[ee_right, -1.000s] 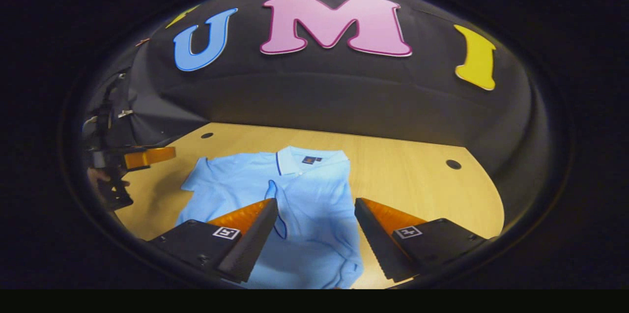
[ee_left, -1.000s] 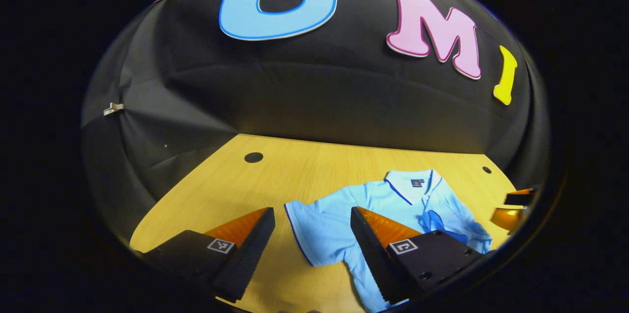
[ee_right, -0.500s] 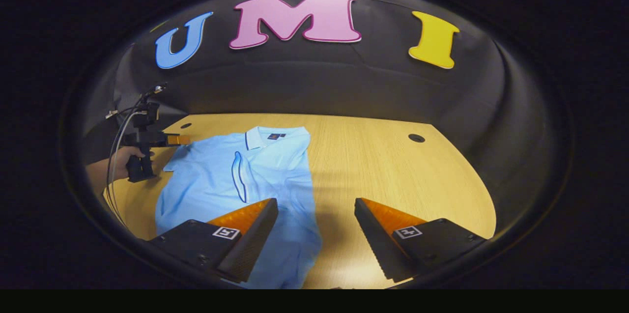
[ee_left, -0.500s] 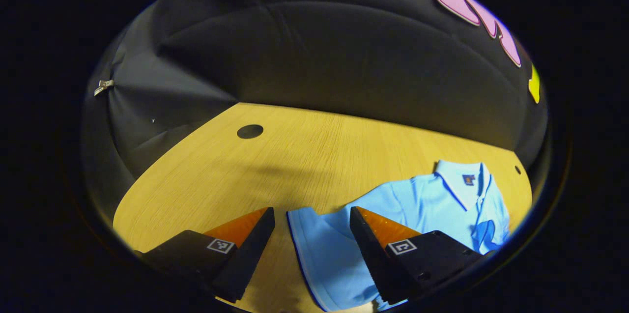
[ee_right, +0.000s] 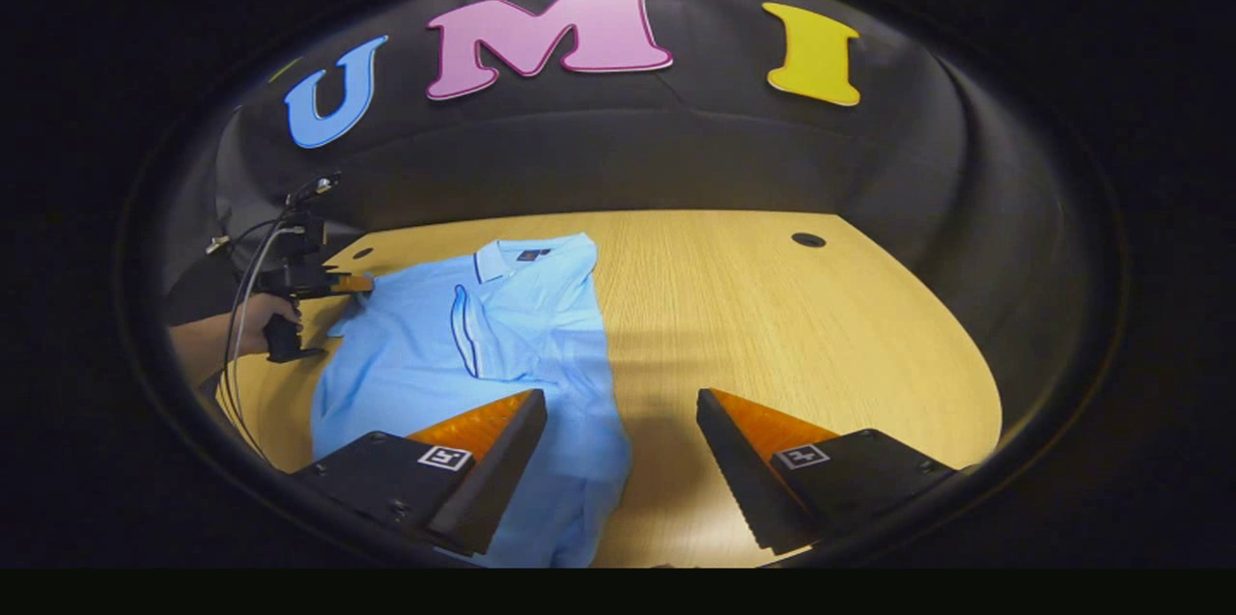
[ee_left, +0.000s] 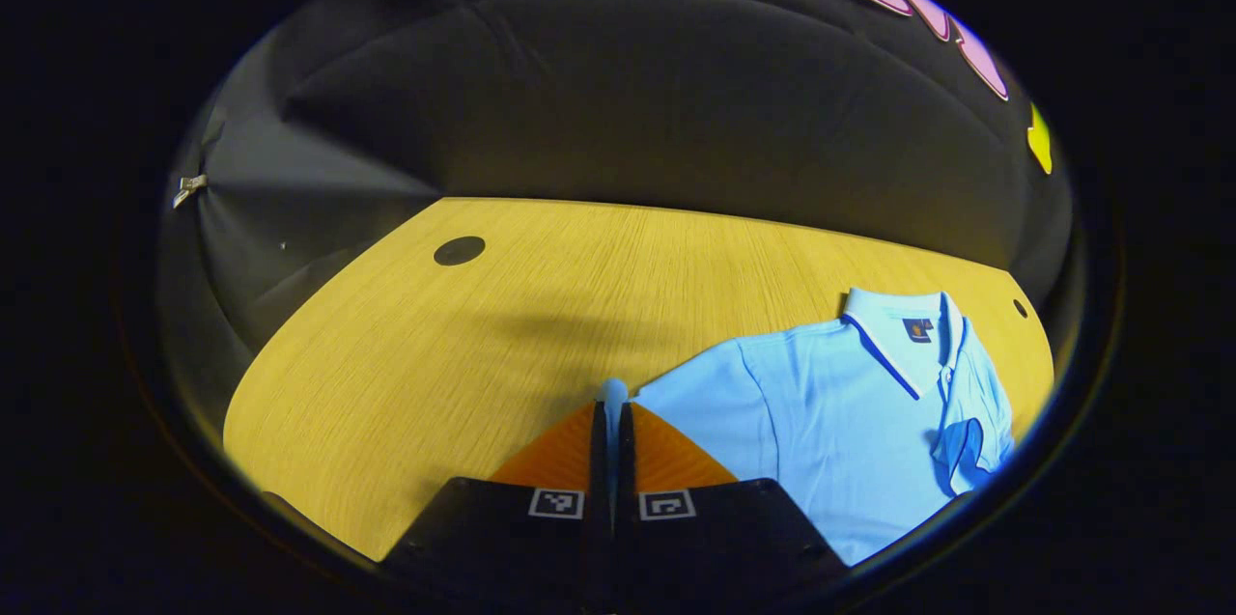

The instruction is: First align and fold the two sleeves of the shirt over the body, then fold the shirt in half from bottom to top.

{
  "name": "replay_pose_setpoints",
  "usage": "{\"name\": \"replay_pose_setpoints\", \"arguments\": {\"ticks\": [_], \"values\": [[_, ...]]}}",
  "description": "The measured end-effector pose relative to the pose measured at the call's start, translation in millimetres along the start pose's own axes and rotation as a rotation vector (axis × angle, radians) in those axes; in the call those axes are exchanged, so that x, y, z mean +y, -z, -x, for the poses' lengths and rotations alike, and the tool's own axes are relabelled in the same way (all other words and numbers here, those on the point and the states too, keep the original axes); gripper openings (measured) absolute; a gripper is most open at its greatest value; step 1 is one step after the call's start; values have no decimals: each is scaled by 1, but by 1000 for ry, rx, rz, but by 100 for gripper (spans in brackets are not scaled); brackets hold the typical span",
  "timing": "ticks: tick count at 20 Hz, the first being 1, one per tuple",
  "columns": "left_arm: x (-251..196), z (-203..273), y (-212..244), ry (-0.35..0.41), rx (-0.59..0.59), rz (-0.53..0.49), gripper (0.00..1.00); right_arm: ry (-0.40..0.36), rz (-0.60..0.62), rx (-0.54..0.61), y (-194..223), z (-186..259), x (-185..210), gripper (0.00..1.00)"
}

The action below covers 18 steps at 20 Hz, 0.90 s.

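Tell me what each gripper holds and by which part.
The left gripper is shut on the shirt, pinching the edge of its sleeve. The right gripper is open, holding nothing.

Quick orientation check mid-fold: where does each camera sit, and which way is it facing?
Left gripper view: rides the left tool, low over the table, looking along shut fingers that pinch the shirt at its sleeve.
Right gripper view: rides the right tool, open over the shirt's other side, facing the wall; the left tool and hand appear far off.
Shared: shirt, table, left tool.
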<state>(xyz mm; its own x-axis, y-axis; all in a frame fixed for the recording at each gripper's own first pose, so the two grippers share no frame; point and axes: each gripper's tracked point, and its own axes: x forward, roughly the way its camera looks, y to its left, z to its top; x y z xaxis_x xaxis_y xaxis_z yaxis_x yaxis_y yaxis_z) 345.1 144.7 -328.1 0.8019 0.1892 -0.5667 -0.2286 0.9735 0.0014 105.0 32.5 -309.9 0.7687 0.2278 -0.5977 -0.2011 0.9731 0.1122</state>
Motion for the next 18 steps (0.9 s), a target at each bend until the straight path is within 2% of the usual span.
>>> {"name": "replay_pose_setpoints", "arguments": {"ticks": [4, 5, 8, 13, 18], "values": [[-11, 14, -15, 8, -34, 1, 6, 8, -22, -15, -1, 3, -9, 98], [-16, 19, -23, 12, -47, -2, 6, 11, -28, -27, -5, 5, -12, 93], [-45, 40, -44, 62, -78, -1, 6, 18, -28, -56, -9, 9, -19, 97], [-129, 85, -58, 223, -88, 33, 6, 1, -23, -43, -5, 18, -14, 99], [-204, 116, -32, 359, -19, 86, 6, -11, -27, -49, -9, 24, -8, 99]]}}
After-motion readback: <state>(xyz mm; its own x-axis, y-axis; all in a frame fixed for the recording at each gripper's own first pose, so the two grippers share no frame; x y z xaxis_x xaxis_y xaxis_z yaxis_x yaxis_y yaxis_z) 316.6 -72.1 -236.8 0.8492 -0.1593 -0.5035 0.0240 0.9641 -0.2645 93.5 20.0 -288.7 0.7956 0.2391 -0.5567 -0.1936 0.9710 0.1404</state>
